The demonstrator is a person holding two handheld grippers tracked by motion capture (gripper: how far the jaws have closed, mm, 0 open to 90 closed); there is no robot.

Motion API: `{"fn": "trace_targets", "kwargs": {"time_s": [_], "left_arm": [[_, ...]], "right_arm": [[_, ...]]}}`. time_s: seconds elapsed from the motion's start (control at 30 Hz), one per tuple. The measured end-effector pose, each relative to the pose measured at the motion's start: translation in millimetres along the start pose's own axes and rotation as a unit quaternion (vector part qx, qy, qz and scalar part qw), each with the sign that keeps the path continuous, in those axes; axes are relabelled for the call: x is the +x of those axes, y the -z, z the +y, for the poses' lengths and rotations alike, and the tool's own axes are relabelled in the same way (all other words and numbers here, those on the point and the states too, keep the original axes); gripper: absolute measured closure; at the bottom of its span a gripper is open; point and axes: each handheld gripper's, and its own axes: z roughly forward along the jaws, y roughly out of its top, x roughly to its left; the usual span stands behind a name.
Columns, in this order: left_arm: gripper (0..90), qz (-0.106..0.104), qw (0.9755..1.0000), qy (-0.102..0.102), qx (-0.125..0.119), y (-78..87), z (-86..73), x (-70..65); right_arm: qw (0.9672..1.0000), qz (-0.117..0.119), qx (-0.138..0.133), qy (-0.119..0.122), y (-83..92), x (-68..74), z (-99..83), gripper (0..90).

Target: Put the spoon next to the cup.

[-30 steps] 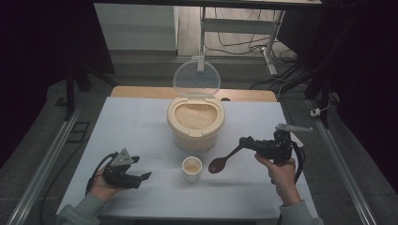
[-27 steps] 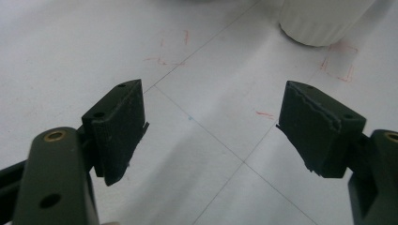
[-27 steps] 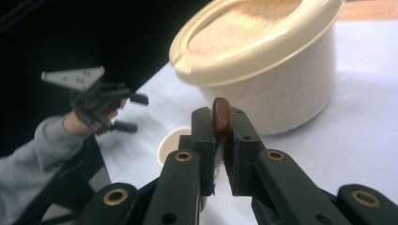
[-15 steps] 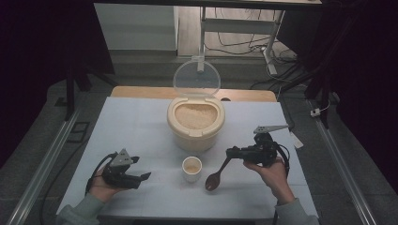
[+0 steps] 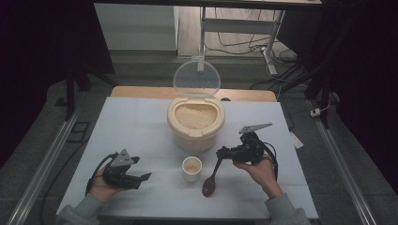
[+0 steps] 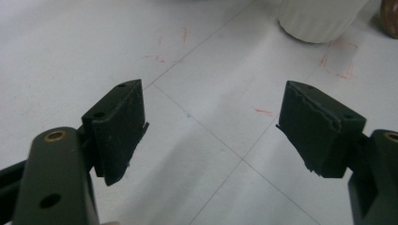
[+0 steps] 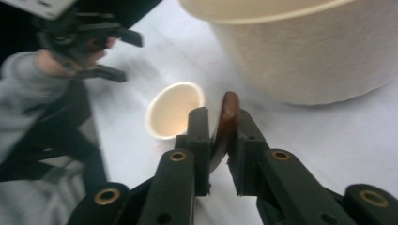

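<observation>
A dark brown wooden spoon [image 5: 212, 177] is being set down on the pale grey counter [image 5: 141, 126] by the right tool [image 5: 221, 153], its bowl already resting on the surface just beside the small cream ribbed cup [image 5: 192, 168], which is standing in front of the cream plastic rice container [image 5: 195, 123] with its clear hinged lid [image 5: 196, 78] raised. In the right gripper view the spoon handle [image 7: 225, 124] is being seen between the two black jaws, which have just been opening slightly; the left pad seems to be standing clear of the handle, so the grip is being judged as released or nearly so. The left tool [image 5: 133, 177] is being held low over the counter with its jaws spread wide and nothing between them. The step in hand is being read as laying the spoon aside after scooping; the next move is being judged to call for wider opening and a clean withdrawal without nudging the cup. No brand, label or legible writing is being seen; faint red marks [image 6: 339, 58] on the counter are forming no letters.
</observation>
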Motion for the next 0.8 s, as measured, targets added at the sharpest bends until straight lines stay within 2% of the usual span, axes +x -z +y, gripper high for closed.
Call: {"fn": "trace_targets", "kwargs": {"time_s": [0.13,0.23,0.47,0.6,0.8], "left_arm": [[23.0,0.000,1.0000,0.001,0.001,-0.3,-0.2,-0.3],[23.0,0.000,1.0000,0.000,0.001,-0.3,-0.2,-0.6],[23.0,0.000,1.0000,-0.001,0.004,-1.1,-0.3,-0.9],[23.0,0.000,1.0000,-0.001,0.004,-1.2,-0.5,-1.1],[23.0,-0.001,1.0000,-0.001,0.006,-1.6,-0.9,-1.0]], "right_arm": [[0.9992,-0.032,-0.021,0.013,-9.3,-5.8,-5.0,73.2],[0.9981,-0.053,-0.029,0.011,-16.6,-12.7,-9.8,70.0],[0.9956,-0.091,-0.019,0.012,-32.4,-25.6,-16.5,63.4],[0.9948,-0.101,-0.012,0.010,-42.0,-32.0,-17.7,60.0],[0.9924,-0.121,0.012,0.015,-56.0,-37.9,-18.8,54.8]]}}
